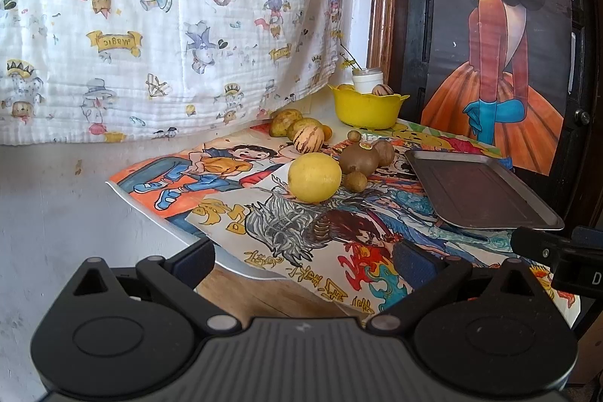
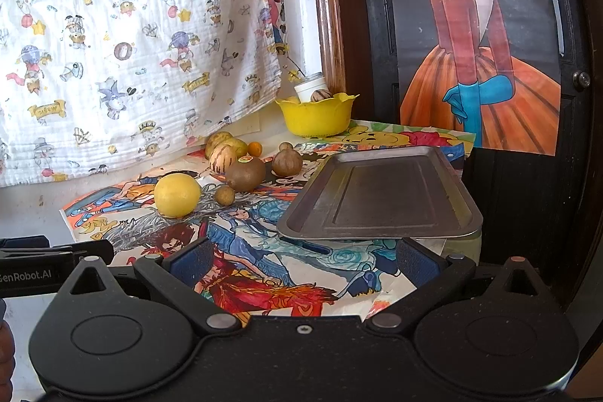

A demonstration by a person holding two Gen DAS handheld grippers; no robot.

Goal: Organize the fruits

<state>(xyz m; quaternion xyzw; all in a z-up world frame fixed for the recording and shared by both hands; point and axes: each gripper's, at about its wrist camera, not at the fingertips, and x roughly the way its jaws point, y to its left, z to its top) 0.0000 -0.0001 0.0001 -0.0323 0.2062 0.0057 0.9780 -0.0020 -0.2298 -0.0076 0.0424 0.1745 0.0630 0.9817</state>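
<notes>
Cartoon drawings cover my worktop (image 2: 264, 274), and a white printed cloth (image 1: 169, 25) hangs on the wall behind it. I think the job has hardly begun. The metal tray (image 2: 380, 194) on the right has nothing on it. The yellow bowl (image 2: 316, 117) at the far end holds a striped fruit or two beside a white cup (image 2: 307, 87). Most fruits lie loose in the middle: a big yellow lemon (image 1: 314, 177) nearest me, a brown kiwi (image 1: 358, 158) with a sticker, some small brown round ones, a striped melon (image 1: 308, 139), pale pears (image 1: 286, 121) and a tiny orange (image 2: 254, 148) farther back. My left tongs (image 1: 305, 260) and right tongs (image 2: 301, 260) both stand wide apart with nothing between them, near the front edge. All the loose fruits are left to sort.
</notes>
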